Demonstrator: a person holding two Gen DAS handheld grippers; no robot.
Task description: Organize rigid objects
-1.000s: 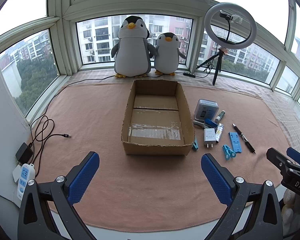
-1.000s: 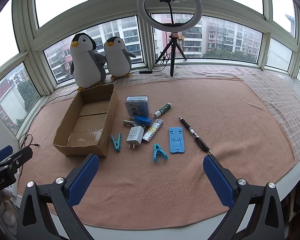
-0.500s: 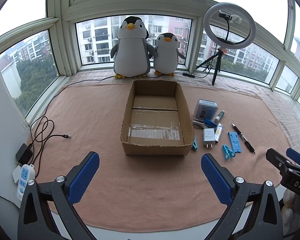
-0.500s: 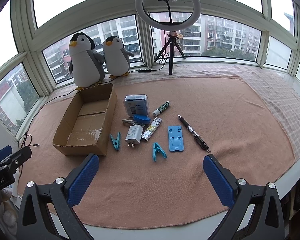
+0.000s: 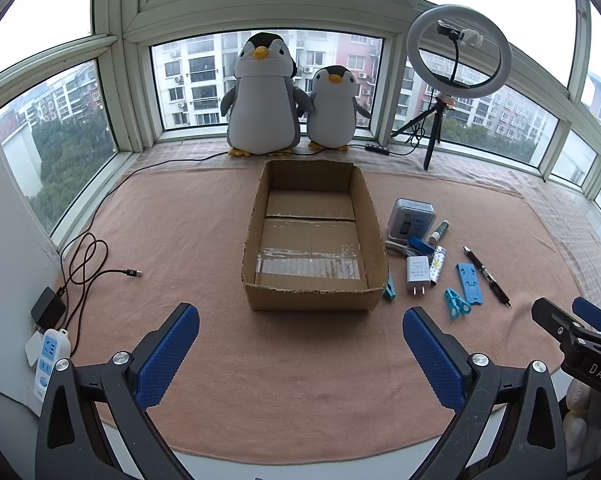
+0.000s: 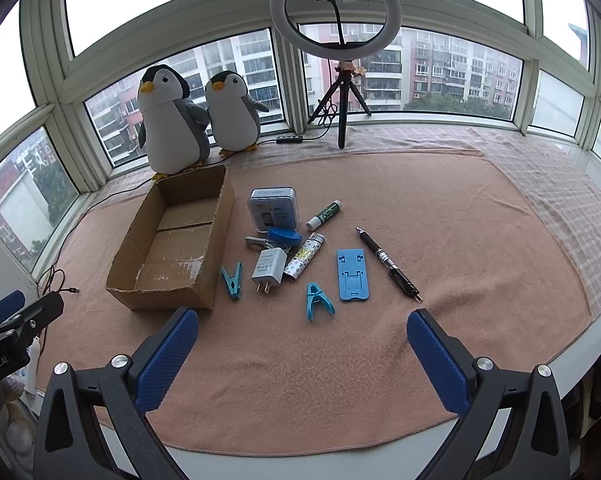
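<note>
An empty cardboard box [image 5: 374, 240] [image 6: 214, 236] lies open on the pink mat. To its right are small items: a grey tin [image 6: 273, 207], a glue stick [image 6: 323, 215], a white charger [image 6: 267, 269], a patterned tube [image 6: 305, 256], a blue phone stand [image 6: 352, 275], a black pen [image 6: 388, 266] and two teal clips [image 6: 232, 279] [image 6: 316, 301]. My left gripper [image 5: 300, 350] hangs open in front of the box with nothing between its fingers. My right gripper [image 6: 302, 354] stands open just short of the items, also holding nothing.
Two plush penguins [image 5: 260, 96] [image 5: 334, 108] and a ring light on a tripod [image 5: 456, 60] stand by the windows. A black cable [image 5: 88, 264] and a white power strip [image 5: 48, 360] lie at the mat's left edge. The mat's front edge is close below both grippers.
Both views have shifted slightly; the right gripper has drifted a little towards the items. Nothing on the mat has moved.
</note>
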